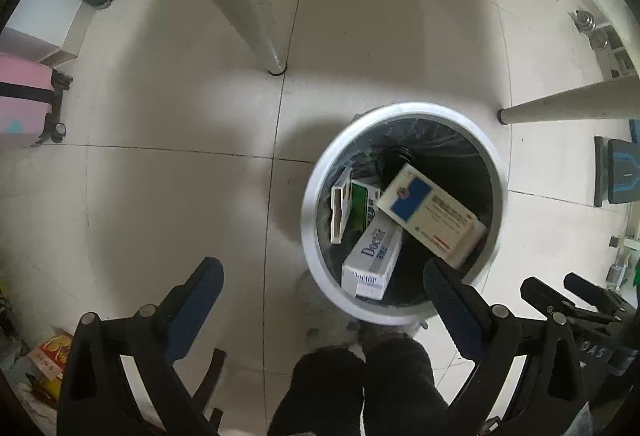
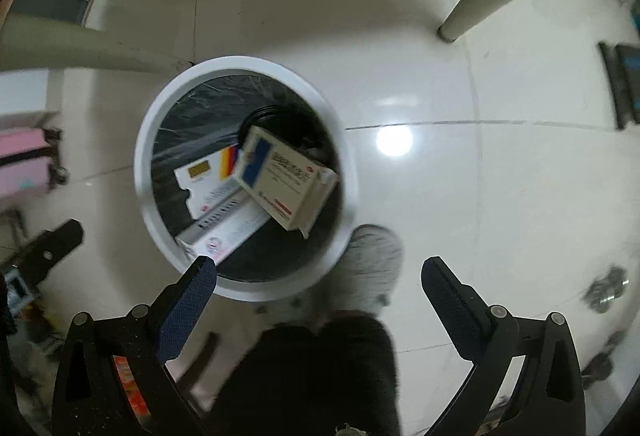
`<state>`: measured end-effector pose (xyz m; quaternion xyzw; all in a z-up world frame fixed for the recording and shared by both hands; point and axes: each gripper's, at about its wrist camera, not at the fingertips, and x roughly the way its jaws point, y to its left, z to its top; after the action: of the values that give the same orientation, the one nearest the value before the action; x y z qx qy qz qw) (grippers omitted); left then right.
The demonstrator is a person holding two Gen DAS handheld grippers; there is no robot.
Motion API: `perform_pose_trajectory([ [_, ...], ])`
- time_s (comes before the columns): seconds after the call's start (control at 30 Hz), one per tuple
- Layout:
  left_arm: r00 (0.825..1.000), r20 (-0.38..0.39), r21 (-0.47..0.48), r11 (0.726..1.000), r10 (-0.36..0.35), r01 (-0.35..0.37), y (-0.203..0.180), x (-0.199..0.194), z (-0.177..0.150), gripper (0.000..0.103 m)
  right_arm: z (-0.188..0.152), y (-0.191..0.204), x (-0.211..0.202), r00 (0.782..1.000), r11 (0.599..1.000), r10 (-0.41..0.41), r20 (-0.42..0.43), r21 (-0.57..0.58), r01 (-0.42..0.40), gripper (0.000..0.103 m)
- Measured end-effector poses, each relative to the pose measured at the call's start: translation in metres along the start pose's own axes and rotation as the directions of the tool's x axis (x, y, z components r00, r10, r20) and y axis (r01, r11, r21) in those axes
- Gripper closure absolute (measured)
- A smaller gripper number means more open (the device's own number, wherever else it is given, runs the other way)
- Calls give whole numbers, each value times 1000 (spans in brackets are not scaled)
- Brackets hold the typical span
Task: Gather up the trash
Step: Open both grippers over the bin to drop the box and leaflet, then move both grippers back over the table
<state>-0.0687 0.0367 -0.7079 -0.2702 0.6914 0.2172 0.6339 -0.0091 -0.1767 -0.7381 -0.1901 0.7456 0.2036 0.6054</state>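
Boxes [image 1: 432,212] in bin [image 1: 320,172] | below both tools | left tool [image 1: 324,276] spread, empty | right tool [image 2: 320,276] spread, empty

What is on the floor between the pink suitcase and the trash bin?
Nothing. In the left wrist view, only bare floor tiles lie between the pink suitcase and the trash bin.
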Motion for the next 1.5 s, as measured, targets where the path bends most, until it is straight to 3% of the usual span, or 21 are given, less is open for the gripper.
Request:
perform_pose_trajectory([
  [0.13,1000,-4,17,1000,16,-16,-2,-16,-11,1,-11,4,-15,998,998,-61,10,-6,61,0],
  [0.53,1000,17,33,999,26,-27,-15,-67,-36,1,-44,9,-76,995,996,-87,40,11,87,0],
  [0.8,999,40,59,998,14,-16,-23,-128,-53,1,-66,12,-143,993,996,-80,85,40,76,0],
  [1.27,992,129,107,994,-4,-10,-31,-278,-88,1,-126,23,-325,986,998,-19,164,64,9,0],
  [1.4,979,202,92,996,-24,6,-29,-333,-88,1,-136,28,-380,981,997,14,192,77,-29,0],
  [1.5,958,284,87,996,-33,9,-32,-375,-80,1,-133,30,-425,969,995,38,243,85,-60,0],
])
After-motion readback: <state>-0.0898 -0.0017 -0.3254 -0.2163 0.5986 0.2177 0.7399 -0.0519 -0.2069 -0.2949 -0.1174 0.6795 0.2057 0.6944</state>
